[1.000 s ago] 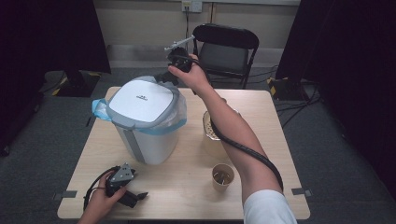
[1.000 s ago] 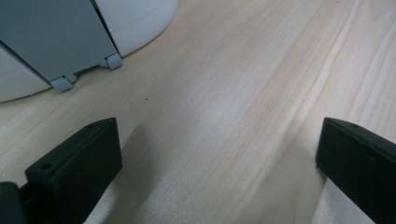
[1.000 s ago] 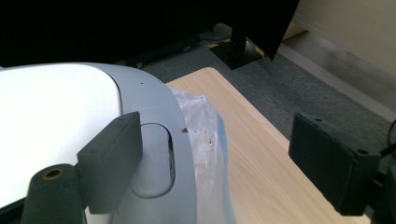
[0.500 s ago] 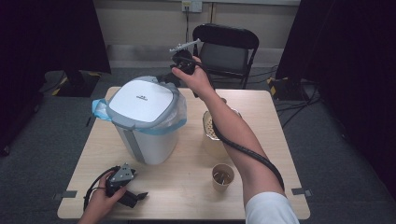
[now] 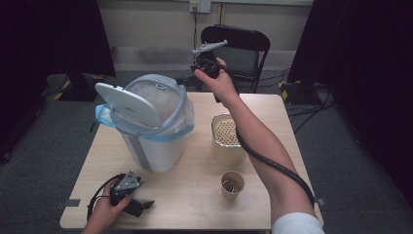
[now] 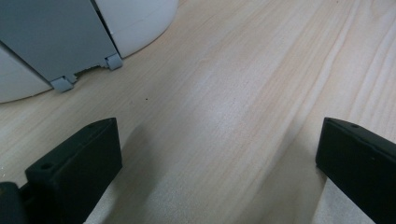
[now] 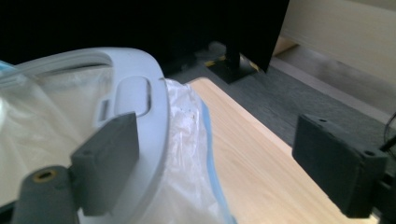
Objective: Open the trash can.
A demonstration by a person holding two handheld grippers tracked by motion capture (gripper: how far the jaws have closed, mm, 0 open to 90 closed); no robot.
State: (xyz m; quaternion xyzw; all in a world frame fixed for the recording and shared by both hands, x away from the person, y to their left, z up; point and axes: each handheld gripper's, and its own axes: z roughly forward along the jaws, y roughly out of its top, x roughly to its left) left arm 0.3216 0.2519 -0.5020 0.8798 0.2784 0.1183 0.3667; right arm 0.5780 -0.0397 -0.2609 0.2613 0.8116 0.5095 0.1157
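A white bin [image 5: 157, 146] with a grey rim and a blue-edged clear liner stands at the table's left middle. Its lid [image 5: 129, 103] is tipped up on the left side, showing the liner inside. My right gripper [image 5: 199, 66] hangs in the air behind the bin, near the chair. Its jaws have just been opening and hold nothing. In the right gripper view my right gripper [image 7: 219, 149] looks past the bin's rim [image 7: 140, 107] and the liner [image 7: 191, 158]. My left gripper [image 5: 142, 205] rests open at the front left of the table; in the left gripper view my left gripper [image 6: 219, 144] frames bare wood.
A beige tub with a perforated insert [image 5: 227, 137] stands right of the bin. A paper cup [image 5: 232, 184] stands nearer the front. A black folding chair [image 5: 243, 48] is behind the table. The bin's grey pedal panel [image 6: 56, 42] lies just ahead of the left jaws.
The bin's lid was down and now stands tipped open. My right gripper has moved right and back, away from the bin's top, and its jaws are wider. The left hand has kept still.
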